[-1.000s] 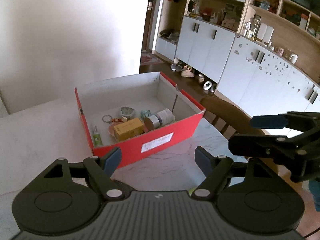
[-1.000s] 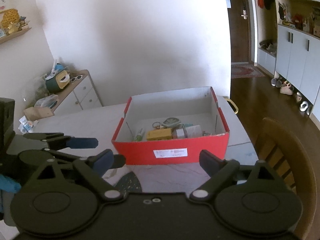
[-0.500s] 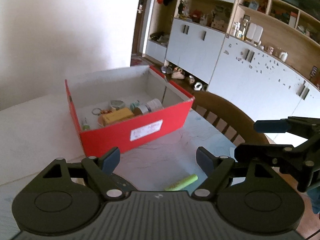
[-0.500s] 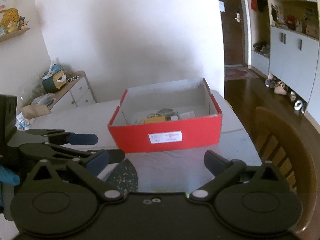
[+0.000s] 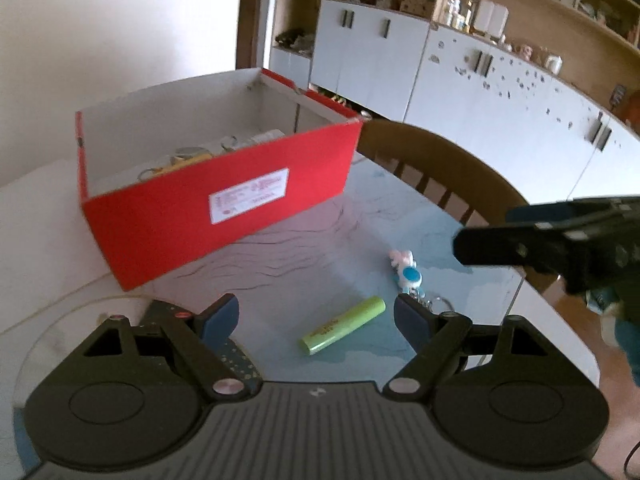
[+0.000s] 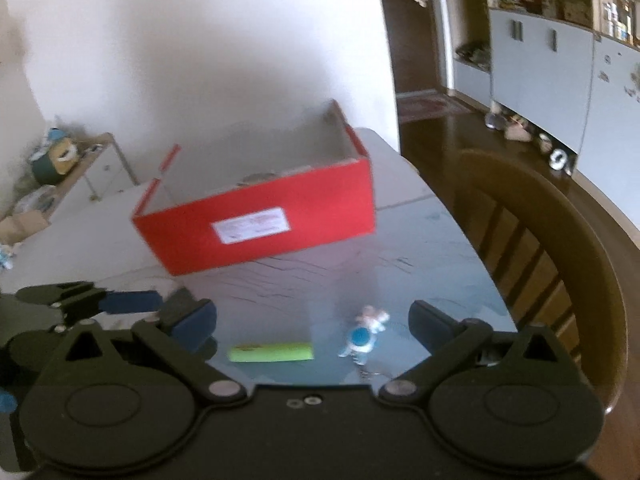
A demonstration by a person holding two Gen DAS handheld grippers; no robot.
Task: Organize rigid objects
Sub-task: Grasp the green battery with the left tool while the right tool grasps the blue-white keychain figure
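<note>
A red box (image 5: 224, 200) with a white label stands on the table (image 5: 304, 248) and holds several small items. A light green battery (image 5: 343, 325) lies on the table between the fingers of my open, empty left gripper (image 5: 316, 314). A small blue and white keychain figure (image 5: 408, 274) lies just right of it. In the right wrist view the battery (image 6: 272, 352) and the figure (image 6: 362, 338) lie between the fingers of my open, empty right gripper (image 6: 312, 320), with the box (image 6: 256, 224) beyond.
A wooden chair (image 6: 552, 264) stands at the table's right edge. White cabinets (image 5: 480, 80) line the far wall. A low sideboard (image 6: 80, 168) with clutter stands at the left. A dark patterned object (image 5: 236, 356) lies under my left gripper's left finger.
Both grippers have dropped lower and tilted down toward the table's front. The battery and keychain figure have come into view between the fingers. Both grippers stay open.
</note>
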